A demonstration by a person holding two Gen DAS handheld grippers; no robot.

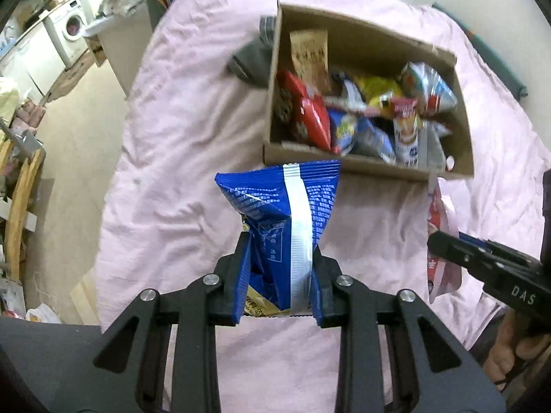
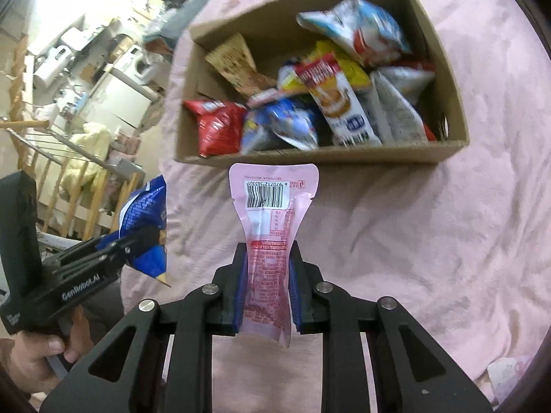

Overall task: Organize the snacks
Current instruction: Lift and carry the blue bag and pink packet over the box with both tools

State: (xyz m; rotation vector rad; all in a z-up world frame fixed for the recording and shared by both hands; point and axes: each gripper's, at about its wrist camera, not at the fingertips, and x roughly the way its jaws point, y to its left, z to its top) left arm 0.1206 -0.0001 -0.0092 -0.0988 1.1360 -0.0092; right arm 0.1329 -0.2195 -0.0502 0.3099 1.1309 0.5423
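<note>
Two snacks pinched above the pink bed: blue packet (image 1: 279, 227) in left hand-held gripper (image 1: 280, 275), pink pouch (image 2: 272, 241) in right hand-held gripper (image 2: 268, 289), long axes pointing toward cardboard box (image 2: 310, 158).

black tongs (image 1: 279, 285), blue pads, silver screws

Blue bag (image 1: 275, 213) with white centre stripe; pink pouch (image 2: 272, 241) with red print, black barcode; brown box (image 2: 320, 155); pink sheet (image 1: 193, 130).

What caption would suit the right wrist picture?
Right claw pinching a pink pouch before a cardboard box full of snacks on a pink sheet.
</note>
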